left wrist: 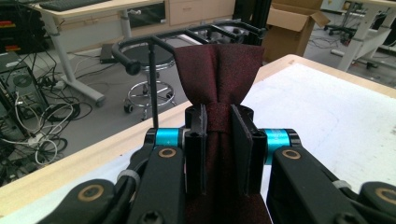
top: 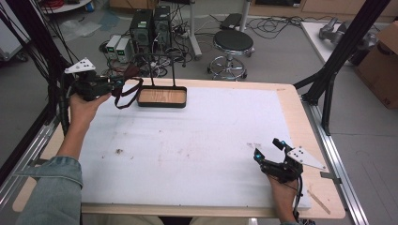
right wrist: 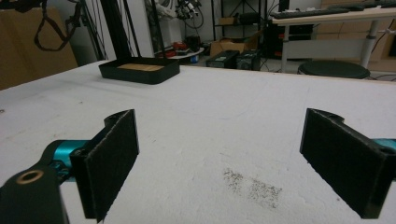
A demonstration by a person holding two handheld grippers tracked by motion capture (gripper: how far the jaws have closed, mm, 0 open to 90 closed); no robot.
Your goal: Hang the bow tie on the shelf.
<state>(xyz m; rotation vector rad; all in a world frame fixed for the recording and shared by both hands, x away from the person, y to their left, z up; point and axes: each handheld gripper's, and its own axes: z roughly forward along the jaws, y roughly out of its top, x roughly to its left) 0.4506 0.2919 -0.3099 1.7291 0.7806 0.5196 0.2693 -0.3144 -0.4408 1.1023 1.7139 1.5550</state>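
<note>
A dark red bow tie with a looped strap hangs in the air at the table's far left. My left gripper is shut on the bow tie's middle knot, and the left gripper view has the fabric pinched between the pads. Just beyond it stands a black hanger rack whose posts rise from a black tray with a wooden floor. My right gripper rests low over the white mat at the near right. Its jaws are wide open with nothing between them.
A white foam mat covers the wooden table. Dark specks mark the mat under the right gripper. Beyond the far edge are a round stool, computer towers and cables. A black frame strut and cardboard box stand at the right.
</note>
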